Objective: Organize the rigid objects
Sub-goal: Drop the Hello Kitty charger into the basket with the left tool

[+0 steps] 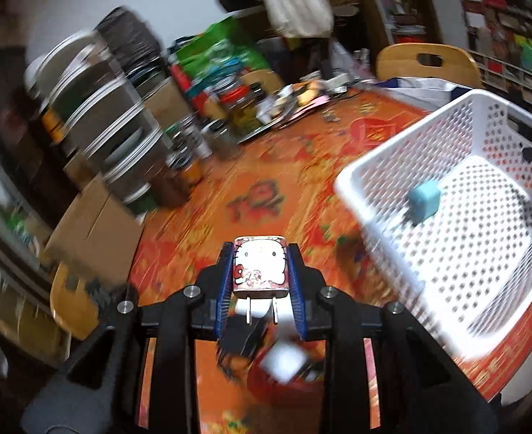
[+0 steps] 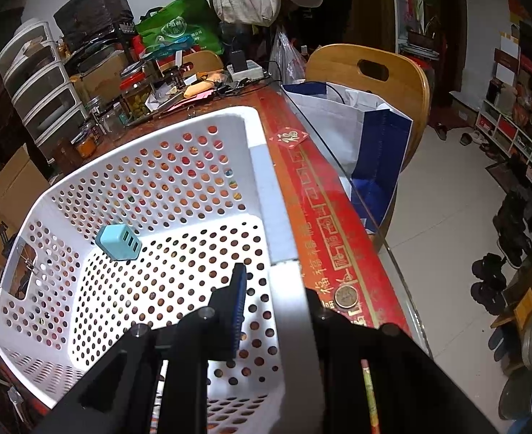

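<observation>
My left gripper [image 1: 261, 253] is shut on a white charger plug with a cartoon cat print [image 1: 260, 267], its blue pads pressing both sides and the prongs pointing back at the camera. It hangs above the orange tablecloth [image 1: 258, 188]; the view is blurred. Under it lie a black charger [image 1: 238, 341] and a white cube charger [image 1: 284, 361]. To the right stands a white perforated basket [image 1: 374, 159] with a light-blue USB charger [image 1: 423, 200] inside. My right gripper [image 2: 276, 278] is shut on the basket's near wall [image 2: 294, 307], one blue pad [image 2: 238, 311] inside. The light-blue charger [image 2: 118, 243] rests on the basket floor.
Jars [image 2: 137, 94], a drawer unit [image 2: 38, 83] and a cardboard box [image 1: 92, 231] crowd the table's far and left sides. A wooden chair [image 2: 367, 68] with a white and blue bag [image 2: 356, 123] stands past the glass table edge. A coin [image 2: 346, 294] lies by the basket.
</observation>
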{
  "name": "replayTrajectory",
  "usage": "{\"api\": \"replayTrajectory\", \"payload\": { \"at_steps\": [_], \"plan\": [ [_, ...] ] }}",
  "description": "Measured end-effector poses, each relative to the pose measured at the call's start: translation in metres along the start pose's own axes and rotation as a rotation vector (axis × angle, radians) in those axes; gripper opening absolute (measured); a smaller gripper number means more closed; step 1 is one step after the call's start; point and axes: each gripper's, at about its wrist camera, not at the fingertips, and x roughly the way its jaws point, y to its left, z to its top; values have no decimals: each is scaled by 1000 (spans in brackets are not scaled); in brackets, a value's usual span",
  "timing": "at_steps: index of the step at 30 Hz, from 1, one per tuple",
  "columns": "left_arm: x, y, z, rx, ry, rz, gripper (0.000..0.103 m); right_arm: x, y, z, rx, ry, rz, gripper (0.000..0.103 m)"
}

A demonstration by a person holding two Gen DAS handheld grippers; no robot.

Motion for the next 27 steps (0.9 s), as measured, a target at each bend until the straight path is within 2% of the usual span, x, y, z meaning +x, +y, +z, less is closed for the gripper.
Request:
{"api": "replayTrajectory", "payload": {
  "at_steps": [4, 6, 8, 10, 13, 15, 23, 27],
  "plan": [
    [19, -42, 36, 96, 68, -130, 26, 0, 0, 0, -3, 2, 1, 18],
    [31, -68, 45, 137, 115, -199, 26, 0, 0, 0, -5, 5, 1, 18],
    [42, -97, 50, 195, 160, -236, 26, 0, 0, 0, -4, 7, 1, 18],
    [52, -122, 50, 245, 206, -252, 26, -1, 0, -1, -5, 10, 1, 18],
    [73, -152, 51, 324, 321, -286, 26, 0, 0, -1, -3, 13, 3, 18],
    [84, -164, 49, 352, 366, -281, 26, 0, 0, 0, 1, 13, 2, 18],
    [104, -175, 46, 401, 466, -265, 26, -1, 0, -1, -3, 13, 7, 18],
    [106, -179, 42, 419, 478, -280, 26, -1, 1, -1, 2, 11, 8, 18]
  ]
}}
